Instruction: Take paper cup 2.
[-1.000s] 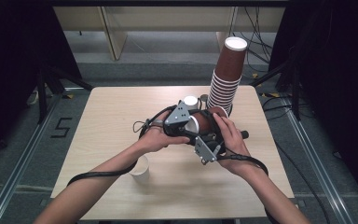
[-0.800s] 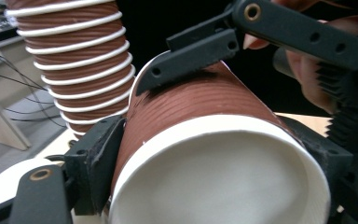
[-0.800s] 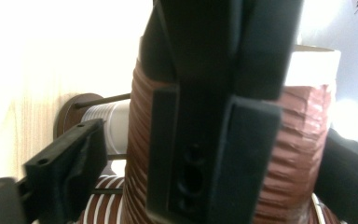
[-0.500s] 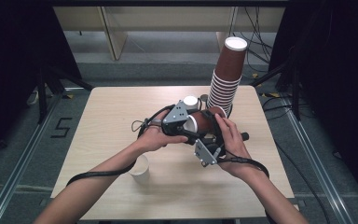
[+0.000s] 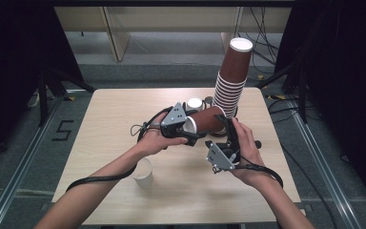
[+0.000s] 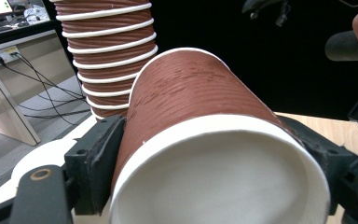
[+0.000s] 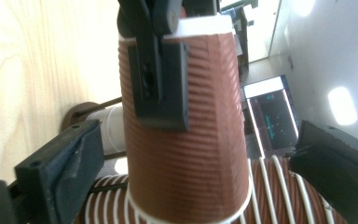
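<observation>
Right gripper (image 7: 191, 172) just spread wide, jaws flanking but off the cup (image 5: 208, 119); left gripper (image 5: 187, 134) pinched its rim end; handover likely done.

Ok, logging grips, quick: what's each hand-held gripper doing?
Left hand-held gripper: closed on the brown cup.
Right hand-held gripper: open around that cup, jaws just opened.

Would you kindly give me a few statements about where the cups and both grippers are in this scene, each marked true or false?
1. The left gripper clamps a brown ribbed paper cup near its rim. True.
2. That cup stands upright on the table. False: it is held on its side above the table.
3. The right gripper grips the cup. False: its jaws have just been opening and stand clear on either side.
4. A small white cup stands near the left forearm. True.
5. The stack of brown cups is at the far right. True.
</observation>
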`<state>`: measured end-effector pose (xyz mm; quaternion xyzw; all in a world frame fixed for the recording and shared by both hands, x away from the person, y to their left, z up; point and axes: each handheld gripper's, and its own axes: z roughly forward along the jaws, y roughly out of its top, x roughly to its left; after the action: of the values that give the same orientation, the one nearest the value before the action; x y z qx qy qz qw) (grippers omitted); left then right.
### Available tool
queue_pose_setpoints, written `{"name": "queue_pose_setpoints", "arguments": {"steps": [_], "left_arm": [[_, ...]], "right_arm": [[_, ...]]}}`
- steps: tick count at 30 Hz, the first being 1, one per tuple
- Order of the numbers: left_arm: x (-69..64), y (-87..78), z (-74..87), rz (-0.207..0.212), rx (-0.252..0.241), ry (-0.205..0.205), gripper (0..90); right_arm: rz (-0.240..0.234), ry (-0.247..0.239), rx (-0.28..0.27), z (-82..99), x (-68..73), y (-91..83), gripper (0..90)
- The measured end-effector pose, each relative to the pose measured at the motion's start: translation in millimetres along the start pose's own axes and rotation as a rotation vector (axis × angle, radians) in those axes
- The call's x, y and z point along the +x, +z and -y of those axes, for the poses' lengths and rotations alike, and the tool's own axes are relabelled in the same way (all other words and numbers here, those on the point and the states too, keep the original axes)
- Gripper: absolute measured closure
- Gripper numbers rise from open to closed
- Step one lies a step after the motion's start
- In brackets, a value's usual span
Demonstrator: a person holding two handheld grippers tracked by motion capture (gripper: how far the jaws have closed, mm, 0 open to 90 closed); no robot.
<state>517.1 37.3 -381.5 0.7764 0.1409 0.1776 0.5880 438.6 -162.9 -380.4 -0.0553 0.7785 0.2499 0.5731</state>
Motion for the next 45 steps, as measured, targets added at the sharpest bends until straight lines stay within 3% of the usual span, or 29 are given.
{"name": "queue_pose_setpoints", "arguments": {"steps": [1, 5, 6, 9, 11, 14, 20, 23, 25, 30, 36, 41, 42, 43, 45], "left_arm": [[0.3, -1.2, 0.0, 0.001, -0.003, -0.002, 20.4], [1.3, -5.0, -0.8, -0.006, -0.021, -0.012, 20.4], [1.2, -5.5, -0.8, -0.009, -0.025, -0.016, 20.4], [1.2, -7.5, -1.1, -0.007, -0.039, -0.021, 20.4], [1.5, -8.5, -0.7, -0.01, -0.047, -0.022, 20.4], [2.7, -9.6, 0.6, -0.016, -0.055, -0.032, 20.3], [4.8, -11.7, 2.4, -0.028, -0.063, -0.036, 20.3], [5.5, -13.8, 3.6, -0.034, -0.078, -0.045, 20.3], [6.6, -14.3, 5.0, -0.034, -0.09, -0.034, 20.1], [5.6, -17.8, 8.4, -0.044, -0.094, -0.054, 20.2], [4.2, -21.3, 10.9, -0.053, -0.107, -0.055, 20.1], [3.3, -22.7, 13.5, -0.072, -0.112, -0.049, 20.1], [3.3, -23.0, 14.5, -0.076, -0.112, -0.05, 20.0], [3.2, -23.1, 14.9, -0.08, -0.113, -0.049, 20.1], [3.4, -23.5, 15.9, -0.088, -0.116, -0.049, 20.1]], "right_arm": [[-0.007, 0.017, -0.002, 1.2, -0.2, -0.9, 2.9], [-0.018, 0.16, -0.02, 8.5, -1.3, -3.6, 3.2], [-0.03, 0.241, -0.03, 10.4, -0.6, -4.3, 3.6], [-0.036, 0.355, -0.046, 15.0, -0.4, -4.5, 4.2], [-0.046, 0.456, -0.058, 17.6, -0.6, -4.8, 4.4], [-0.039, 0.511, -0.068, 20.7, -1.3, -4.9, 4.7], [-0.044, 0.519, -0.061, 22.0, 0.8, -4.3, 5.1], [-0.057, 0.598, -0.076, 24.7, 1.5, -3.8, 5.7], [-0.069, 0.675, -0.088, 27.5, 1.8, -3.3, 6.4], [-0.088, 0.866, -0.133, 35.2, 1.9, -0.9, 7.4], [-0.135, 1.176, -0.187, 41.6, 4.8, 1.3, 7.8], [-0.114, 1.204, -0.199, 43.3, 4.4, 3.6, 8.1], [-0.121, 1.235, -0.196, 41.2, 5.2, 3.0, 8.1], [-0.124, 1.224, -0.194, 41.2, 4.1, 3.2, 8.0], [-0.15, 1.274, -0.19, 39.5, 3.5, 2.5, 7.8]]}}
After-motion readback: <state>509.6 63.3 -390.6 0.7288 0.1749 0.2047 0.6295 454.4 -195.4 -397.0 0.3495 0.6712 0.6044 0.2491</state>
